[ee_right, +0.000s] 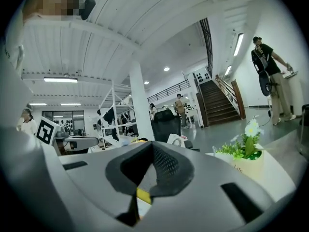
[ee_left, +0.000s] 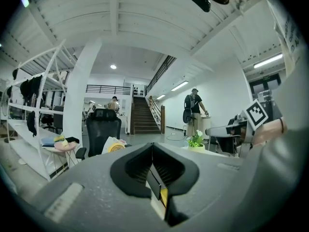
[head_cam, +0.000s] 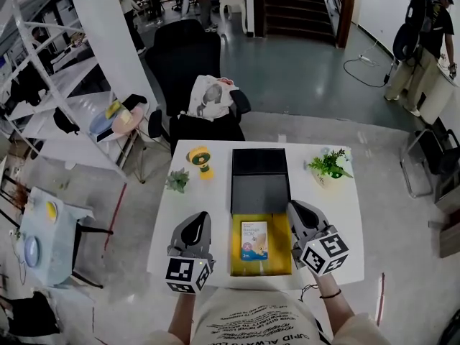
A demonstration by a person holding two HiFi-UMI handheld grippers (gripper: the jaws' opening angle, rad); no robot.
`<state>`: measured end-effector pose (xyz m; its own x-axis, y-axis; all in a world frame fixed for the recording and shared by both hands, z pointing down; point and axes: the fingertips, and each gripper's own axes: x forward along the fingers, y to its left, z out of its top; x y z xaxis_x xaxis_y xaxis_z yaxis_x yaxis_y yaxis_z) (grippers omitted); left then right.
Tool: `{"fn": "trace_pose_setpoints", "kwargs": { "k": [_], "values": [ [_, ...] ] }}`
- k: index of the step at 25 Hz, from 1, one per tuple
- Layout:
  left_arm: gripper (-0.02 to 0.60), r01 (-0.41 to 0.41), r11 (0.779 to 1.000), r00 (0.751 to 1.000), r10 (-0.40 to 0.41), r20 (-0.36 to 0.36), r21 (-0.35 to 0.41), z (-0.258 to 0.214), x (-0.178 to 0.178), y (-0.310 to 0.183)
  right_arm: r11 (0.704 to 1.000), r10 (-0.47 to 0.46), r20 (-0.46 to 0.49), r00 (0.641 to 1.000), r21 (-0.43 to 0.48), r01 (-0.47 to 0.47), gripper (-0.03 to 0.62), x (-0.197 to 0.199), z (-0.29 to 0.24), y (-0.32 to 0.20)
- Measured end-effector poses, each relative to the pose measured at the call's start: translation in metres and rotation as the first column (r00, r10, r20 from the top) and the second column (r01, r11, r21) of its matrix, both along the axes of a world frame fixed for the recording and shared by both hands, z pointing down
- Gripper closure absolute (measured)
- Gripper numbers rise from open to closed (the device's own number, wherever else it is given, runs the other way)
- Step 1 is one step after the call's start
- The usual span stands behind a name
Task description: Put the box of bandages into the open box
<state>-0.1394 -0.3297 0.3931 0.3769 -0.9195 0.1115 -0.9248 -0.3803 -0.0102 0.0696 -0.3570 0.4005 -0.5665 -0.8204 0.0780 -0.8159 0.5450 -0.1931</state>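
Bandage box lies flat in yellow bed of open box, front edge of worktop: job looks done. Left tongs, right tongs pressed together, empty, flanking open box, nothing left to carry

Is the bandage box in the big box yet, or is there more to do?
Looks done: the bandage box lies inside the yellow-lined open box. In hand: nothing; the left gripper and right gripper flank it, fingers together and empty. Left: seemingly nothing of the placing.
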Motion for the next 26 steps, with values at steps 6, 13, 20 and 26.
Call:
{"fn": "trace_pose_setpoints", "kwargs": {
  "k": [6, 13, 20, 26],
  "values": [
    [0.558, 0.012, 1.000, 1.000, -0.012, 0.006, 0.007, 0.000, 0.000, -0.002, 1.000, 0.006, 0.008, 1.000, 0.009, -0.007, 0.589, 0.005, -0.003, -0.003],
    [0.558, 0.012, 1.000, 1.000, -0.012, 0.010, 0.000, 0.003, 0.004, -0.003, 1.000, 0.010, 0.017, 1.000, 0.000, -0.010, 0.589, 0.009, -0.001, -0.002],
    [0.558, 0.006, 1.000, 1.000, -0.006, 0.014, -0.006, 0.005, 0.007, -0.002, 1.000, 0.015, 0.016, 1.000, -0.014, -0.015, 0.589, 0.012, 0.002, 0.000],
    [0.558, -0.002, 1.000, 1.000, 0.003, 0.026, -0.016, 0.009, 0.013, -0.004, 1.000, 0.020, 0.004, 1.000, -0.023, -0.020, 0.589, 0.014, 0.008, 0.000]
  ]
}}
